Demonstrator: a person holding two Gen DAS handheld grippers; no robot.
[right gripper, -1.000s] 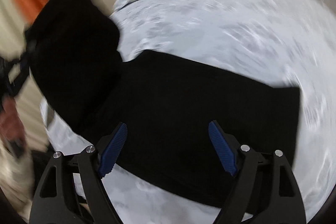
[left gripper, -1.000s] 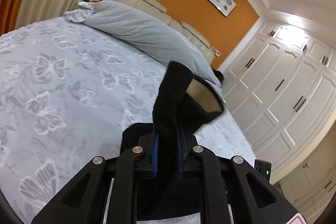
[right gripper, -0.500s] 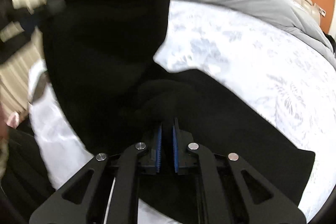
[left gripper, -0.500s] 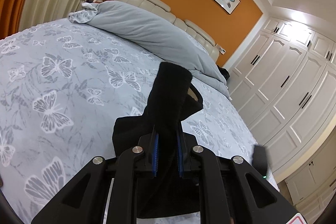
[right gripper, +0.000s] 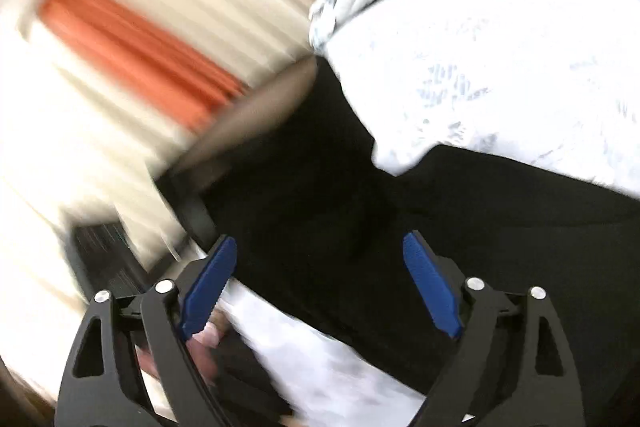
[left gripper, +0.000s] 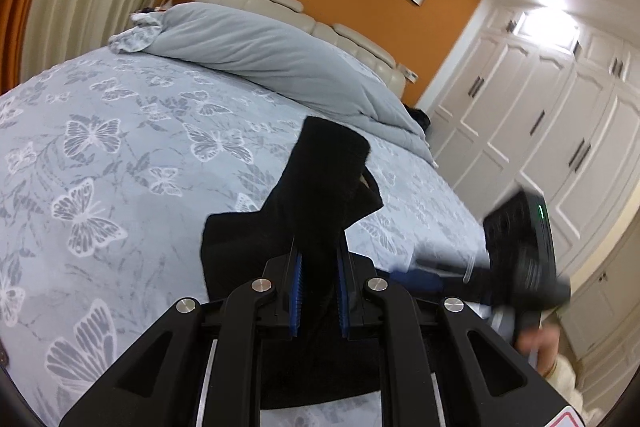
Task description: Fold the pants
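Pants: black pants [left gripper: 320,195] lie on the bed [left gripper: 120,147]; one end is lifted and stands up out of the left gripper, the rest trails flat across the butterfly-print cover.
Long axis: in the right wrist view the pants [right gripper: 500,211] run from the raised end at upper left down toward lower right.
Left gripper: left gripper [left gripper: 319,291] is clamped nearly closed on a bunched fold of the black cloth.
Right gripper: right gripper [right gripper: 320,283] has just been opening and now stands wide; black cloth lies ahead between its fingers, but the pads are not pressing on it.
Key relation: the flat part lies straight ahead of and under the right gripper, so that hand looks nearer for the next grasp.
Surroundings: grey duvet [left gripper: 280,67] at the head of the bed, well apart from the pants.
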